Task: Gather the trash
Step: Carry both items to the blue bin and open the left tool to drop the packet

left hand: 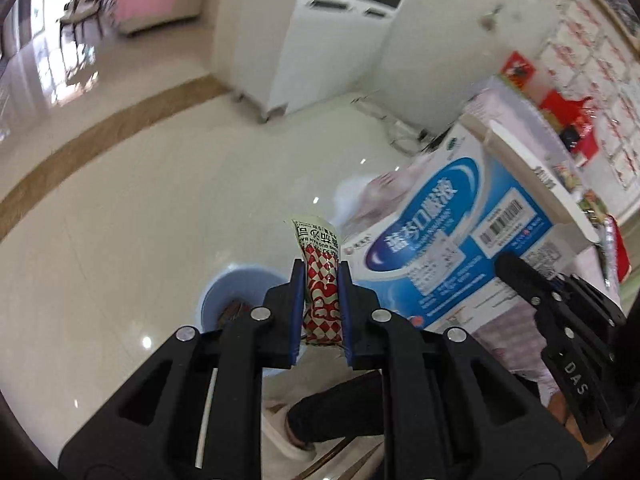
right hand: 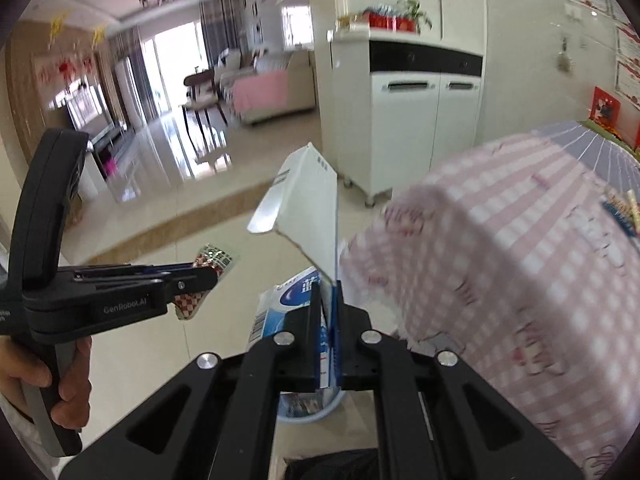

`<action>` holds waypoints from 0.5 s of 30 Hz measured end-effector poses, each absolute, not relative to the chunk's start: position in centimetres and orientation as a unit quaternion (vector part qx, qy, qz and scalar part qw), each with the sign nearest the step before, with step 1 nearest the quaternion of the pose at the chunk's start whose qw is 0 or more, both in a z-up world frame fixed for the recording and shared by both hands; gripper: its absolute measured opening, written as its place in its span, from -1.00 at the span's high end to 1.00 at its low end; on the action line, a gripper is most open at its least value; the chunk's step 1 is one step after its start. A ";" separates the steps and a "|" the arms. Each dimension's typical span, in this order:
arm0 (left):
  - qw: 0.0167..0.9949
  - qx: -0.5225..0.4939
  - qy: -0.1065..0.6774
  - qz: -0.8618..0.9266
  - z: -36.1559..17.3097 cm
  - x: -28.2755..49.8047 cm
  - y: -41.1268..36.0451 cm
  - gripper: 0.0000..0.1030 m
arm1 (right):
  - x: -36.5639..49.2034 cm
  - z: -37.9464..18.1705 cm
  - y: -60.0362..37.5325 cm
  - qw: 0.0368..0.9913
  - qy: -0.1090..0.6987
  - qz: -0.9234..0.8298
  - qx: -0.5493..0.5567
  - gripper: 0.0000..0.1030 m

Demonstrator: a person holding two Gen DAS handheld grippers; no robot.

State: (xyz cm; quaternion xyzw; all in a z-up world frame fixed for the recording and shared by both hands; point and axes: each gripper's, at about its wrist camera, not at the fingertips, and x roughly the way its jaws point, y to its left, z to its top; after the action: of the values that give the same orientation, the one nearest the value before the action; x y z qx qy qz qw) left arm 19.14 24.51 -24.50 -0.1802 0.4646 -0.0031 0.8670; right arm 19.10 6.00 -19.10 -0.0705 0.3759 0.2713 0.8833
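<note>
The table, draped in a pink checked cloth, lies to the right of both tools and rises behind the right hand-held gripper. A glossy cream floor spreads ahead of and below the left hand-held gripper. A white cabinet stands well beyond both, against the far wall.

The blue and white carton is clamped by its thin edge between the right hand-held gripper's fingers, which are pressed close together on it; its white flap sticks up past the fingertips. From the left view the carton hangs just right of the left hand-held gripper.

A pale blue bin sits on the floor directly below and a little left of the left fingertips, with something dark inside, too blurred to name.

The red and white checked snack wrapper stands upright, pinched between the left hand-held gripper's blue pads, its printed top above them. A hand grips that tool's handle.
</note>
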 end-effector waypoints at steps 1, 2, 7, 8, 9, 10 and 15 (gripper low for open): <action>0.863 -0.185 0.469 -0.001 -25.2 19.3 24.8 0.69 | 19.3 -19.8 6.3 0.880 0.383 0.270 -0.073 0.90; 0.859 -0.188 0.475 0.002 -26.0 19.6 24.9 0.69 | 19.5 -20.5 6.6 0.877 0.392 0.269 -0.075 0.90; 0.848 -0.198 0.492 0.007 -27.7 20.9 24.8 0.61 | 20.3 -22.4 7.8 0.870 0.408 0.261 -0.091 0.90; 0.848 -0.198 0.492 0.011 -27.9 21.0 24.8 0.59 | 20.7 -22.7 7.9 0.869 0.411 0.260 -0.092 0.90; 0.848 -0.197 0.492 0.014 -28.0 21.3 24.8 0.48 | 20.8 -22.9 7.9 0.869 0.412 0.259 -0.093 0.90; 0.850 -0.196 0.489 0.018 -28.1 21.4 24.9 0.07 | 20.9 -23.1 8.0 0.868 0.413 0.258 -0.095 0.90; 0.854 -0.192 0.482 0.040 -28.1 21.7 24.9 -0.35 | 21.3 -23.9 8.1 0.864 0.421 0.258 -0.102 0.90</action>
State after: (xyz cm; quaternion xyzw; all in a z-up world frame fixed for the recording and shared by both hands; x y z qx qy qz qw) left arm 21.72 24.94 -28.08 -0.1918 0.4819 0.0398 0.8540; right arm 21.32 8.14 -23.91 -0.1018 0.4208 0.2579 0.8637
